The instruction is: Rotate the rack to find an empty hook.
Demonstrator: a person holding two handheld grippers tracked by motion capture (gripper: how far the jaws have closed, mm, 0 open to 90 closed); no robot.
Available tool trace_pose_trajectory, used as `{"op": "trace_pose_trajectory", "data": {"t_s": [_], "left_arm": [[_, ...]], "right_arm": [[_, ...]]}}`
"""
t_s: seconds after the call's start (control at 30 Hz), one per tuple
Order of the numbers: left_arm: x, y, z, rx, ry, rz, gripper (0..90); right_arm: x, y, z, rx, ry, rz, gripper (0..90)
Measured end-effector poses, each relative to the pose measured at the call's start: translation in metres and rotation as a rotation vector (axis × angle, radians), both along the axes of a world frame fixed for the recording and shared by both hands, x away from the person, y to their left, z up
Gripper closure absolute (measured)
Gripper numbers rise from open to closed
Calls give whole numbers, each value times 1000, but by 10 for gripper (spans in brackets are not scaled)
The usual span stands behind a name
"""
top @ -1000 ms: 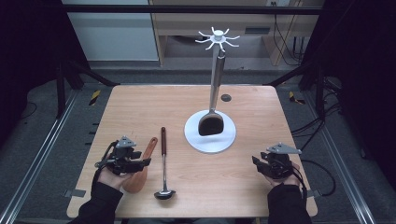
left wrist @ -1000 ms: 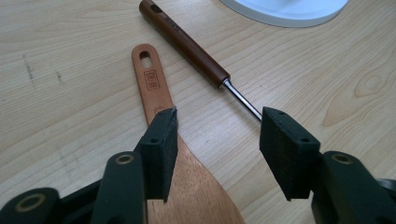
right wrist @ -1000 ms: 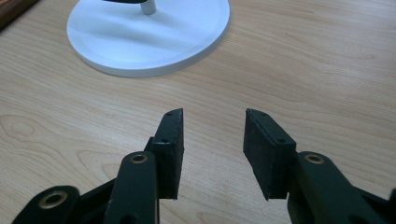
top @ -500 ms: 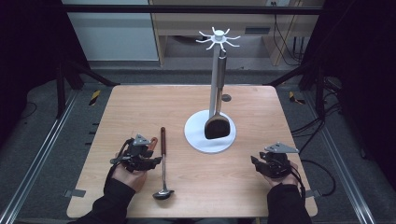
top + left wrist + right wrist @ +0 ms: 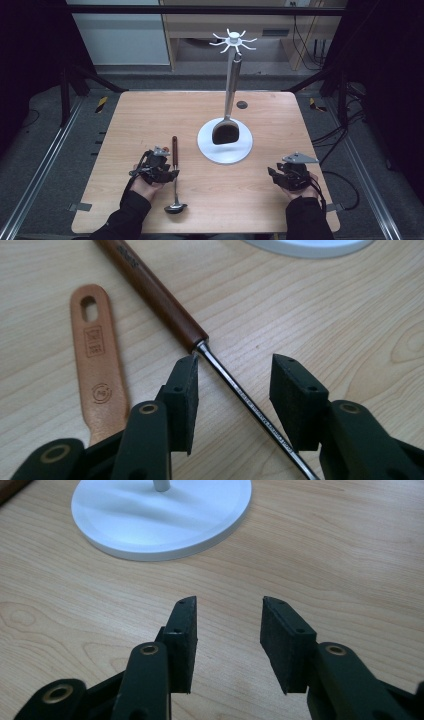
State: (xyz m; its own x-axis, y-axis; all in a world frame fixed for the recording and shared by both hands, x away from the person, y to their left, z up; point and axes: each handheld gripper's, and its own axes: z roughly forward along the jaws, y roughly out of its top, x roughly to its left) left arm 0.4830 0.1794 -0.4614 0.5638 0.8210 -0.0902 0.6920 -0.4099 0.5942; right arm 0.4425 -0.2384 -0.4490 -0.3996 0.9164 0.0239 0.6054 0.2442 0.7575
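A ladle lies on the table with its brown wooden handle (image 5: 174, 149) pointing away and its steel bowl (image 5: 176, 207) near the front edge. My left gripper (image 5: 164, 169) is beside it. In the left gripper view the left gripper (image 5: 235, 365) is open, its jaws either side of the thin metal shaft (image 5: 242, 397), just below the wooden handle (image 5: 150, 290). A pale wooden spatula handle (image 5: 97, 355) with a hanging hole lies to the left of the jaws. My right gripper (image 5: 281, 174) rests at the front right, and in its own view the right gripper (image 5: 228, 602) is open over bare wood.
A white utensil stand has a round base (image 5: 225, 150), a steel pole and a ring of hooks (image 5: 232, 40) on top. A dark turner (image 5: 227, 131) hangs from it over the base. The base edge (image 5: 160, 515) lies ahead of the right jaws. A small dark hole (image 5: 242, 104) marks the table.
My left gripper has moved right, from over the pale wooden spatula to the ladle's shaft. The hand now covers that spatula in the high view. The right gripper has stayed put.
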Motion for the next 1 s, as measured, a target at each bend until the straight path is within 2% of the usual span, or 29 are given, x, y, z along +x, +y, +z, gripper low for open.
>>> {"op": "trace_pose_trajectory", "data": {"t_s": [0.07, 0.37, 0.5, 0.6, 1.0], "left_arm": [[1, -2, -2, 15, 14, -4, 542], [3, -8, -10, 31, 54, -5, 557], [4, -10, -14, 40, 58, 0, 588], [4, -12, -16, 67, 61, 0, 612], [6, -9, -15, 66, 77, 32, 667]], "right_arm": [[0, 0, 0, -3, 3, 2, 587], [1, 1, -1, -2, 10, 5, 589], [1, 2, -1, -4, 14, 6, 591], [2, 1, -1, -6, 15, 7, 591], [1, 2, -1, -7, 17, 10, 594]]}}
